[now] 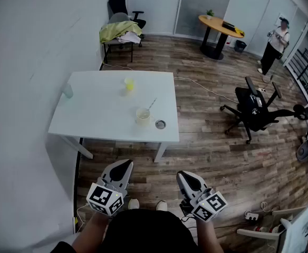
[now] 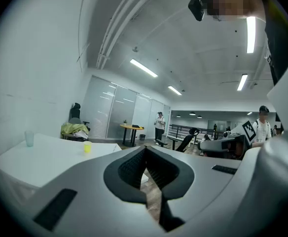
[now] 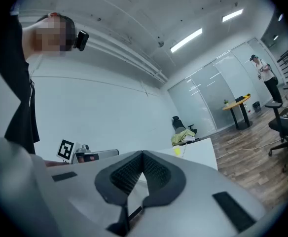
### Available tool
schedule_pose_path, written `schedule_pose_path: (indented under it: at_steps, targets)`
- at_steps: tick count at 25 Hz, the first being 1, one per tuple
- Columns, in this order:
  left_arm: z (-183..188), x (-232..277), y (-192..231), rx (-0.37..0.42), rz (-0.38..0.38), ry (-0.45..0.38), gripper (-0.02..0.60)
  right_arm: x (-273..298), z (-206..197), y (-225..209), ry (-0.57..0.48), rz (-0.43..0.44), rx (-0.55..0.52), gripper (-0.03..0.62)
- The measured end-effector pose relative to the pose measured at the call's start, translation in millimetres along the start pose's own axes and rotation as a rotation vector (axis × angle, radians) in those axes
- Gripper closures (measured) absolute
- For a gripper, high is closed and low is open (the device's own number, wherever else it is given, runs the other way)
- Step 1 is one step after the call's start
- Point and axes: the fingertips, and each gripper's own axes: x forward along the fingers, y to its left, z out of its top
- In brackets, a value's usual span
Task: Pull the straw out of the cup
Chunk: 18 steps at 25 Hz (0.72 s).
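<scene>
You hold both grippers low against your body, well short of the white table (image 1: 101, 117). The left gripper (image 1: 125, 165) has its jaws clenched together on nothing, and so does the right gripper (image 1: 184, 176). The cup (image 1: 143, 115) stands on the table's near right part, with the straw (image 1: 152, 103) in it leaning up and right. A small round lid (image 1: 160, 124) lies just right of it. A yellow cup (image 1: 129, 84) stands farther back, and a clear cup (image 1: 68, 90) stands far left.

On the counter (image 1: 101, 121) before me, the cup (image 1: 143, 116) stands near the near right corner. Its straw (image 1: 152, 103) leans toward the right edge, and a small round piece (image 1: 160, 124) lies just beside it. A second cup (image 1: 129, 84) sits behind, nearer the far edge, and a third cup (image 1: 68, 91) at the left edge.
</scene>
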Motion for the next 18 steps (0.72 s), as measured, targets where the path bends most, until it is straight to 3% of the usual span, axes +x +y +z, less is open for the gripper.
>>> schedule_pose_path:
  at_steps: [18]
  targets:
    - [-1,1,2,-0.004,0.025,0.004,0.568,7,-1,-7,0.022,0.031,0.001,0.577]
